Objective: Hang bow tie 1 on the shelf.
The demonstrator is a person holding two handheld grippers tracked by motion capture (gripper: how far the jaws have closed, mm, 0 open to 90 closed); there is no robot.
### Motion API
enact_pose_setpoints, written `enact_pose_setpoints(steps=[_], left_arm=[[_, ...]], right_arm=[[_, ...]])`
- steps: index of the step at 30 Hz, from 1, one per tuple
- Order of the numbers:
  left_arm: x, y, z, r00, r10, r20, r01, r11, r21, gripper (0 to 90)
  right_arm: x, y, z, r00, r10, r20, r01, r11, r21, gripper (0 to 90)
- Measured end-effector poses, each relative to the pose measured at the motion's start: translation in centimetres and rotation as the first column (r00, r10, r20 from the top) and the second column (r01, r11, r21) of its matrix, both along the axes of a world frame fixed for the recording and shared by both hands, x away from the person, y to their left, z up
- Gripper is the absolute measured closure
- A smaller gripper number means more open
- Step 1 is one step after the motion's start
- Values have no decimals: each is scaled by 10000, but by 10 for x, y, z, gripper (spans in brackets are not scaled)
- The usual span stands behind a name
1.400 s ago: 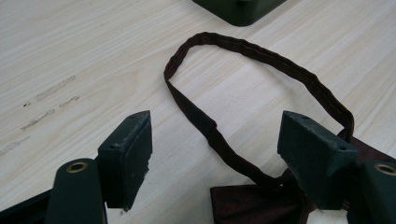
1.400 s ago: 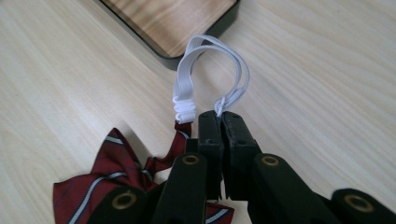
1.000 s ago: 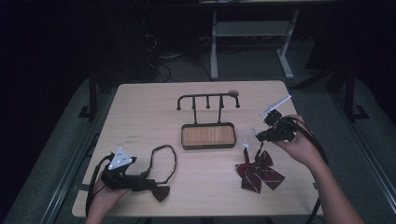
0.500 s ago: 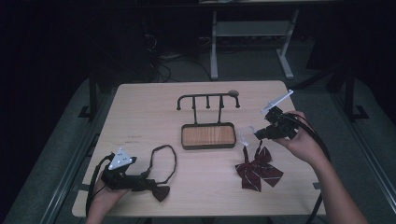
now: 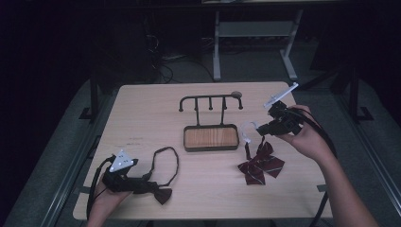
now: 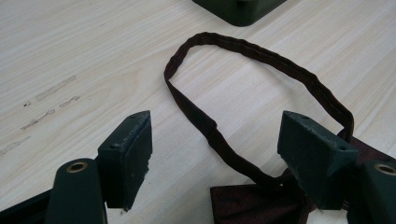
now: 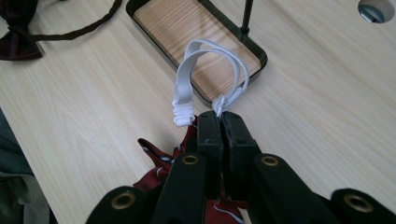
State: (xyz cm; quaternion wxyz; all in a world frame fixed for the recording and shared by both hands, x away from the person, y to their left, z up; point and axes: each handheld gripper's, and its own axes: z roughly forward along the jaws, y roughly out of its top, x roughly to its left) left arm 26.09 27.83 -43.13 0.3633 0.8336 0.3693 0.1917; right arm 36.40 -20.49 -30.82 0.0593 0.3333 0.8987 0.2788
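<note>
A wooden table (image 5: 142, 113) seen from above, with a person's forearms coming in from the bottom edge.

At the left, the left gripper (image 5: 137, 182) rests low on the table beside a dark maroon bow tie (image 5: 162, 194), whose neck strap (image 6: 261, 56) lies in a flat loop on the wood. Its jaws stand spread wide, one on either side of the strap's near end. They pinch nothing; whether a pad brushes the fabric cannot be told.

In the middle stands a small black hook rack (image 5: 210, 100) with a wood-lined tray base (image 5: 210, 137).

At the right, the right gripper (image 5: 259, 128) has its jaws pressed together on the white elastic loop (image 7: 212, 74) of a red striped bow tie (image 5: 260, 165). The pinch sits right at the elastic's knot. The tie hangs below the jaws, its lower folds at the table surface, just right of the tray.

The step in hand appears to be hanging this striped tie on the rack. To do it well, the loop probably needs to stay open and facing a hook. Lifting until the bow clears the tray rim should keep it from snagging.
</note>
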Motion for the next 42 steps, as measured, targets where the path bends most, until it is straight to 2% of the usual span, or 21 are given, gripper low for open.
enact_pose_setpoints(steps=[24, 42], left_arm=[[0, 1, 0, 10000, -7, 65, 7, 10000, -14, 269], [0, 2, 1, 10000, -16, 52, 17, 10000, -28, 269]], right_arm=[[12, 23, 34, 9982, 313, 520, -295, 9989, -352, 870], [34, 30, 47, 9982, 57, 597, -31, 9991, -431, 871]])
